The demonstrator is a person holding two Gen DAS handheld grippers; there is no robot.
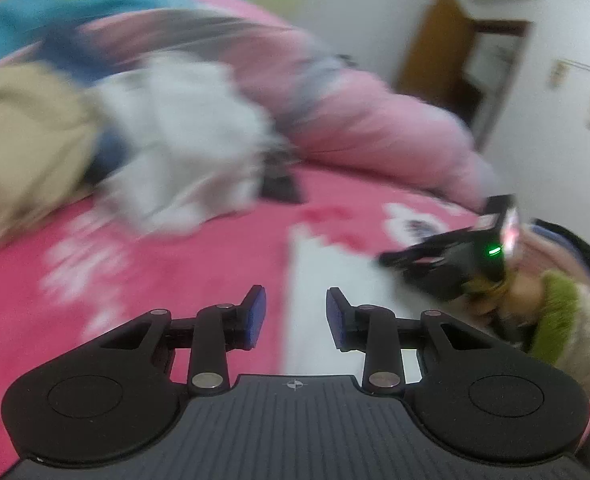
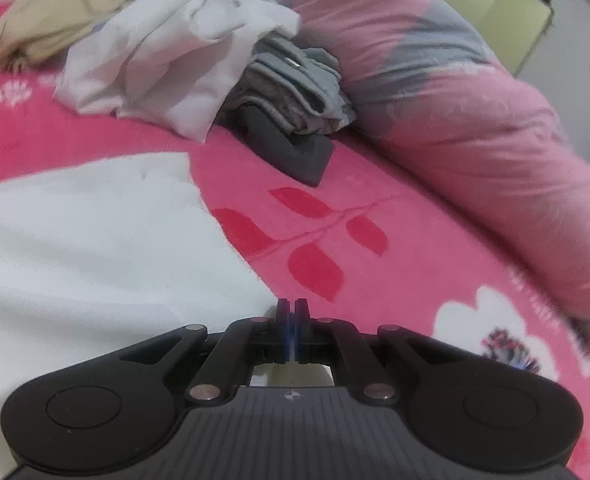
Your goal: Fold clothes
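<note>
A flat white garment (image 2: 95,240) lies on the pink blanket (image 2: 395,280) of a bed. My right gripper (image 2: 294,320) is shut at the garment's right edge and seems to pinch the cloth, which also shows beneath its fingers. In the blurred left wrist view the same white garment (image 1: 327,264) lies ahead. My left gripper (image 1: 295,316) hovers open over the garment's left border, nothing between its blue pads (image 1: 257,320). The right gripper (image 1: 435,264) shows at the right, held by a hand in a green cuff (image 1: 555,312).
Behind the garment lies a pile: a crumpled white cloth (image 2: 175,52), folded grey clothes (image 2: 295,92) on a dark item (image 2: 295,152), and a beige garment (image 2: 55,12). A bulky pink duvet (image 2: 475,120) runs along the right. A wooden door (image 1: 435,48) stands beyond.
</note>
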